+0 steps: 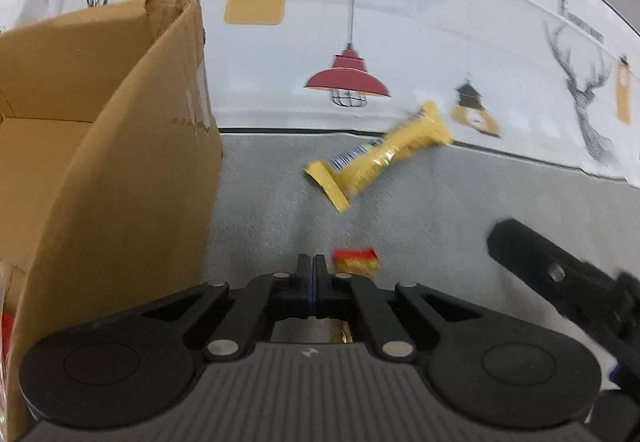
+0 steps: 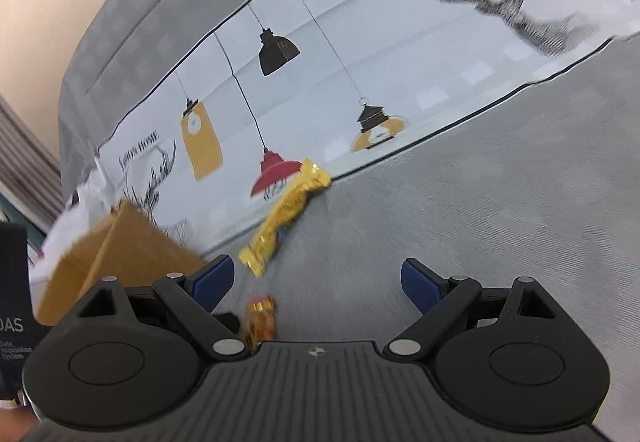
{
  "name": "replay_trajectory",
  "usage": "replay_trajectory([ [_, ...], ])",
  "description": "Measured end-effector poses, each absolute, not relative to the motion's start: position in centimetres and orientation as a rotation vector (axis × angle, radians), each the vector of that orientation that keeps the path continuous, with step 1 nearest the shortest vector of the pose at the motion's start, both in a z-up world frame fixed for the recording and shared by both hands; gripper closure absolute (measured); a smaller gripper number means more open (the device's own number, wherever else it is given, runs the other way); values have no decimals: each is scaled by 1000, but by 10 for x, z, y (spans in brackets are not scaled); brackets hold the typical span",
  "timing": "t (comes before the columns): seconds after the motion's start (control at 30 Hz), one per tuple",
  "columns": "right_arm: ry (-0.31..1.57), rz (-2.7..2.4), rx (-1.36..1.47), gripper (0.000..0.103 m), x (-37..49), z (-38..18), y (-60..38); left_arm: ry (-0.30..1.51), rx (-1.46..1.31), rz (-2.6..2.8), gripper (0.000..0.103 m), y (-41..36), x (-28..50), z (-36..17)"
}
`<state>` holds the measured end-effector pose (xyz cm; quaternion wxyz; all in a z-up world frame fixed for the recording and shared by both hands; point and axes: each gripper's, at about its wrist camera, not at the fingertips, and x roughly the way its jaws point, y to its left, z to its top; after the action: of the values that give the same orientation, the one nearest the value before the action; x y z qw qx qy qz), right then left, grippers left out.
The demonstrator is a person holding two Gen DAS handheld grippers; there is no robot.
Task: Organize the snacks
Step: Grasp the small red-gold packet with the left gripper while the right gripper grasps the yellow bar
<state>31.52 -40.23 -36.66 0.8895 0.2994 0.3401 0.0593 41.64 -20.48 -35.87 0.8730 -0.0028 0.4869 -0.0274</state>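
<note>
A long yellow snack pack [image 1: 380, 152] lies on the grey cloth at the edge of the printed sheet; it also shows in the right wrist view [image 2: 286, 216]. A small red and gold snack [image 1: 356, 260] lies just right of my left gripper [image 1: 314, 266], whose jaws are shut with nothing between them. The same snack [image 2: 262, 318] sits low between the fingers of my right gripper [image 2: 320, 282], which is open and empty. An open cardboard box [image 1: 100, 146] stands at the left, also seen in the right wrist view [image 2: 120, 246].
A white sheet printed with lamps and deer [image 1: 440, 42] covers the back of the grey surface [image 1: 440, 210]. The other gripper's black finger [image 1: 552, 270] reaches in at the right. Something red [image 1: 6, 330] shows at the left edge by the box.
</note>
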Motion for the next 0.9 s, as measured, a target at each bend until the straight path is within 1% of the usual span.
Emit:
replay_trajectory([
  [0.17, 702, 209, 759, 12, 366, -393, -393, 1034, 6, -61, 103, -210, 425, -366],
  [0.33, 703, 270, 754, 15, 406, -404, -384, 1063, -12, -101, 103, -206, 421, -372],
  [0.37, 703, 279, 749, 18, 412, -404, -383, 1068, -21, -102, 103, -206, 422, -372],
  [0.43, 702, 292, 747, 26, 421, -405, -381, 1073, -34, -106, 103, -205, 424, -372],
  [0.47, 704, 288, 744, 38, 425, -407, -379, 1074, -34, -105, 103, -205, 425, -373],
  [0.5, 709, 281, 739, 58, 427, -409, -378, 1073, -35, -104, 103, -205, 425, -372],
  [0.57, 744, 269, 732, 83, 433, -413, -377, 1074, -35, -104, 103, -205, 425, -372],
  [0.67, 749, 257, 732, 83, 429, -413, -381, 1075, -34, -106, 103, -205, 425, -371],
  [0.7, 747, 249, 727, 85, 426, -410, -383, 1074, -34, -106, 103, -205, 424, -370],
  [0.9, 782, 218, 618, 87, 388, -378, -410, 1079, -55, -138, 103, -206, 416, -362],
])
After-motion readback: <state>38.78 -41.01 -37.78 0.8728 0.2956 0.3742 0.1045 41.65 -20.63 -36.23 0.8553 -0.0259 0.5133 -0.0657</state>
